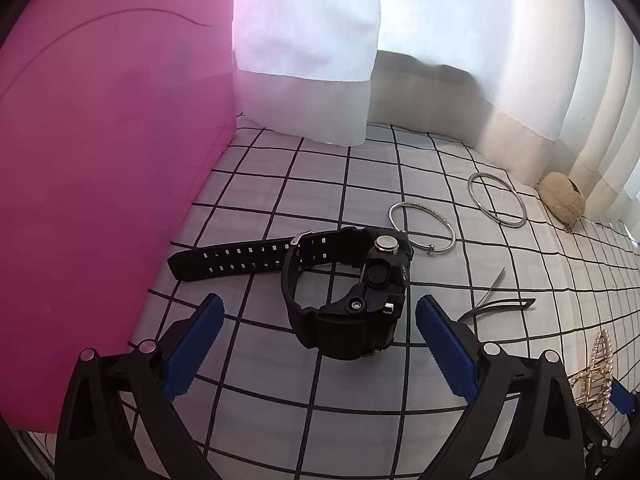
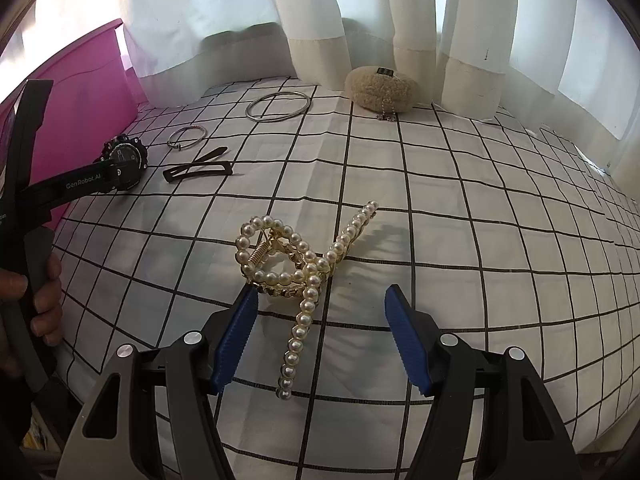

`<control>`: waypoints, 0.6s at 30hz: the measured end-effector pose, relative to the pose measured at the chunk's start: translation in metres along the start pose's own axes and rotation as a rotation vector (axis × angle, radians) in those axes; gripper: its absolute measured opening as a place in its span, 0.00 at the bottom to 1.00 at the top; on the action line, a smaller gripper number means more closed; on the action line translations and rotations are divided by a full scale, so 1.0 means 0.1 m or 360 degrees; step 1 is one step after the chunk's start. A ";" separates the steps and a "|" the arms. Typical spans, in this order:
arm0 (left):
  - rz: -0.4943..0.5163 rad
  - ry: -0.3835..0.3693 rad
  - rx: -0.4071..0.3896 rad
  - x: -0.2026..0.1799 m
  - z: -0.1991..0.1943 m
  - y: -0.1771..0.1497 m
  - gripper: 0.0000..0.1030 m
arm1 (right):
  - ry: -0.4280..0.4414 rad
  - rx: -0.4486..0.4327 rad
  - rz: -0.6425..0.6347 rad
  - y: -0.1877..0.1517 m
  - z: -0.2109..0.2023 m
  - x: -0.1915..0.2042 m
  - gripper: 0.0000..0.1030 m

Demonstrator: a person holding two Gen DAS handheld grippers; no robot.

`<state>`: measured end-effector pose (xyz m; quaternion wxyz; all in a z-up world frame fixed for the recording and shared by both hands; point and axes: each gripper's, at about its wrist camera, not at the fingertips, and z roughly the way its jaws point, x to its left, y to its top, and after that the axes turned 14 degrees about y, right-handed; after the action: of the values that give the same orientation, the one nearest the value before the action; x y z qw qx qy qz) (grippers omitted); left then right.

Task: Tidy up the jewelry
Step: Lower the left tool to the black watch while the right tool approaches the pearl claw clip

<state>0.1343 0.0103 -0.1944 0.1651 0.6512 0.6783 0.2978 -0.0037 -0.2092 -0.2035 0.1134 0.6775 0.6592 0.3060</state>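
Observation:
A black wristwatch (image 1: pixel 344 292) lies on its side on the checked sheet (image 1: pixel 360 420), strap stretched to the left. My left gripper (image 1: pixel 320 308) is open, its blue pads either side of the watch case and not touching it. In the right wrist view a gold claw clip set with pearls (image 2: pixel 296 264) rests on the sheet. My right gripper (image 2: pixel 322 296) stands open just behind it, and the left pad (image 2: pixel 236 332) is close to the clip's base. The clip's pearl tail runs down between the fingers. The watch (image 2: pixel 126 162) also shows far left.
A pink box (image 1: pixel 112 180) rises along the left. Beyond the watch lie a small bangle (image 1: pixel 422 228), a larger bangle (image 1: pixel 498 200), a black hair clip (image 1: pixel 496 300) and a beige fuzzy pouch (image 1: pixel 562 202). White curtains (image 2: pixel 312 20) hang behind. A hand (image 2: pixel 44 300) grips the left tool.

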 end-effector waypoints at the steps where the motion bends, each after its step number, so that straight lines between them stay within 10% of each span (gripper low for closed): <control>1: -0.0002 0.0001 0.0002 0.00 0.01 0.00 0.92 | 0.0003 -0.0002 0.0000 0.01 0.01 0.00 0.61; 18: 0.0025 0.0039 0.0070 -0.07 0.22 0.04 0.92 | -0.0041 0.0001 -0.0070 0.08 0.12 0.03 0.63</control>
<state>0.1517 0.0071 -0.2094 0.1401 0.6561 0.6816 0.2921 0.0097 -0.2042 -0.2077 0.1283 0.6669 0.6724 0.2944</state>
